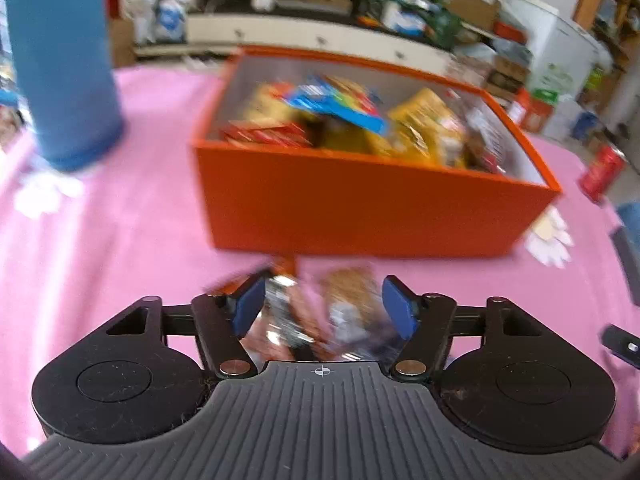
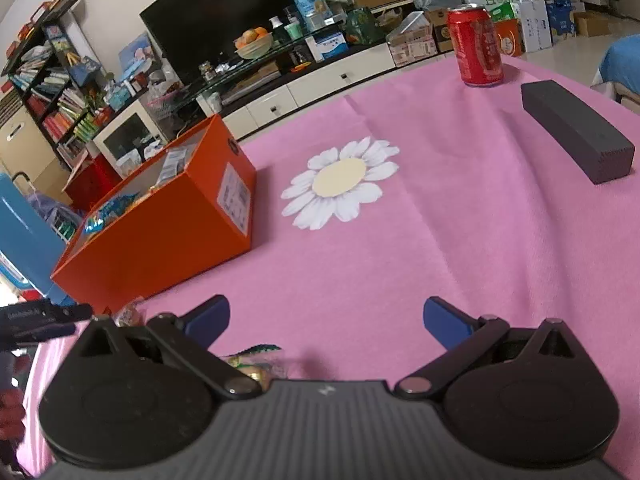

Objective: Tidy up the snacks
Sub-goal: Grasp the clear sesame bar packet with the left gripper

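The left gripper (image 1: 323, 308) grasps a light, crinkly snack packet (image 1: 316, 312) before the orange box (image 1: 372, 208); best pinched mid-body. The right gripper (image 2: 326, 320) hangs released.

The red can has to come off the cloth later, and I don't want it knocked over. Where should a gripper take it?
Grip the can across its round side wall, about mid-height, coming in level from the near side with the right gripper. It stands upright with bare cloth in front; the dark block sits to its right.
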